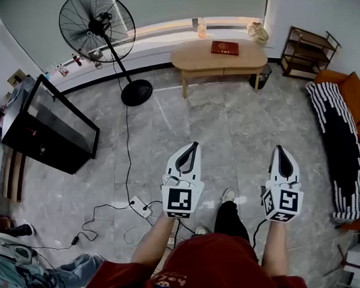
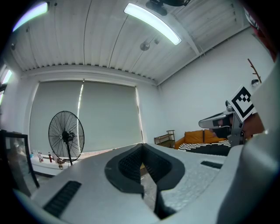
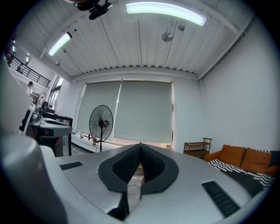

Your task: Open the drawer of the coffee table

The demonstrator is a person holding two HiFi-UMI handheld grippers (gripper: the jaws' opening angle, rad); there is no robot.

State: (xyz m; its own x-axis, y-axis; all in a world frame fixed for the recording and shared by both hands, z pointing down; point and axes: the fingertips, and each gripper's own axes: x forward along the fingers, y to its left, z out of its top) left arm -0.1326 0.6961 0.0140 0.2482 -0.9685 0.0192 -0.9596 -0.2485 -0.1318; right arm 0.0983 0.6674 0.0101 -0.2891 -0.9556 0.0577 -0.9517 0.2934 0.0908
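Head view looks down on a person standing on the grey tiled floor (image 1: 229, 131), well short of the coffee table (image 1: 220, 57), which sits against the far wall under the window. A pedestal fan (image 1: 97, 24) stands to the left of the coffee table, a red book (image 1: 225, 47) lies on the table's top, and a low dark shelf (image 1: 308, 51) and an orange sofa (image 1: 343, 137) flank the coffee table on its right. The drawer itself cannot be picked out from here; it is presumably in the pale band under the tabletop, but no handle or seam shows at this distance. The left gripper (image 1: 195, 145) and the right gripper (image 1: 280, 148) are held side by side at about waist level, both aimed level toward the coffee table and nowhere near it, which reads as a carry posture for an approach rather than a reach: nothing is being handled yet, and the task looks not yet begun. In the left gripper view the ribbed pads (image 2: 127, 164) meet at their tips with nothing between them, only open floor and the far wall beyond. In the right gripper view the pads (image 3: 124, 164) likewise close tip to tip and grip nothing. Both pairs of jaws will probably need to part before either can take a drawer pull.
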